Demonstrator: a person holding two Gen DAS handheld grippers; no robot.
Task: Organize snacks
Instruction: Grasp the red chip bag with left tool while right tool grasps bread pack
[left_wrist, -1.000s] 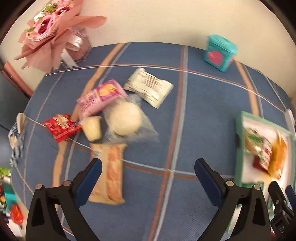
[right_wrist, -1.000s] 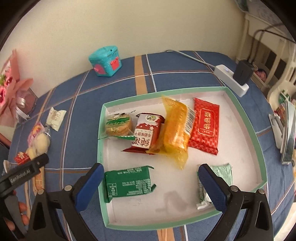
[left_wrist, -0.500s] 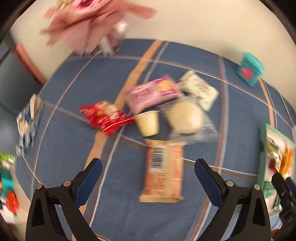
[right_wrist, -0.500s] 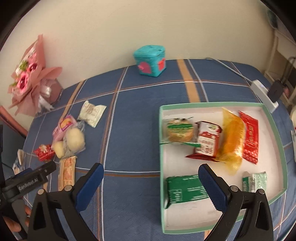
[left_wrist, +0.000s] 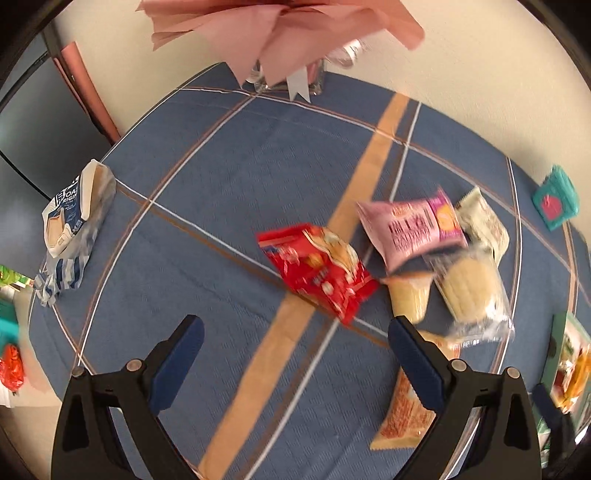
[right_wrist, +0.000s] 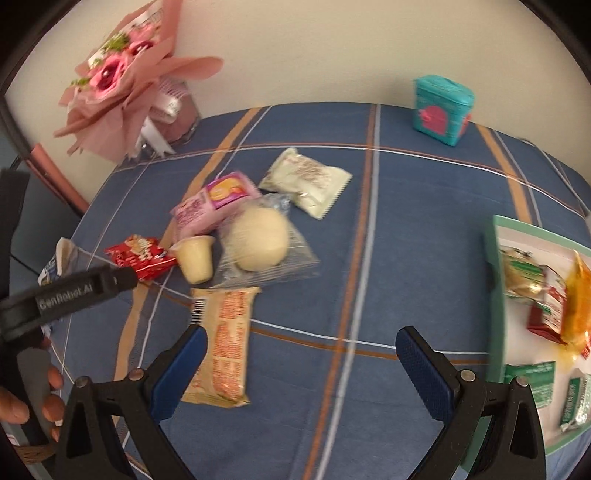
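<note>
- Blue plaid tablecloth (right_wrist: 424, 221), one: it carries everything, and a gripper digging too low into it could drag the loose snacks along.
- Green-rimmed tray (right_wrist: 496, 236), one, at 3 o'clock in the right wrist view: at least six packets lie inside, though the frame edge cuts the tray off, so there may be more.
- Pink bouquet (right_wrist: 122, 85), one, at 10 o'clock by the wall; a teal box (right_wrist: 441, 107), one, at 1 o'clock. Neither looks like part of the sorting.
- Loose snacks, six, clustered left of centre: orange wafer packet (right_wrist: 225, 336), clear-wrapped bun (right_wrist: 258, 238), pink packet (right_wrist: 210, 205), cream packet (right_wrist: 306, 181), red packet (left_wrist: 317, 273) and a small pudding cup (right_wrist: 195, 258).
- Risk: the bun's wrapper overlaps the cup and touches the pink packet, so a pinch there may catch two items or tip the cup.
- Left gripper (left_wrist: 295, 354), one: jaws spread wide and empty, hovering with the red packet at 12 o'clock just beyond its fingertips; the slick film may slide out of a shallow grip.
- Right gripper (right_wrist: 301, 363), one: also spread wide and empty, the wafer packet at its left finger. Both tools over one cluster could collide.
</note>
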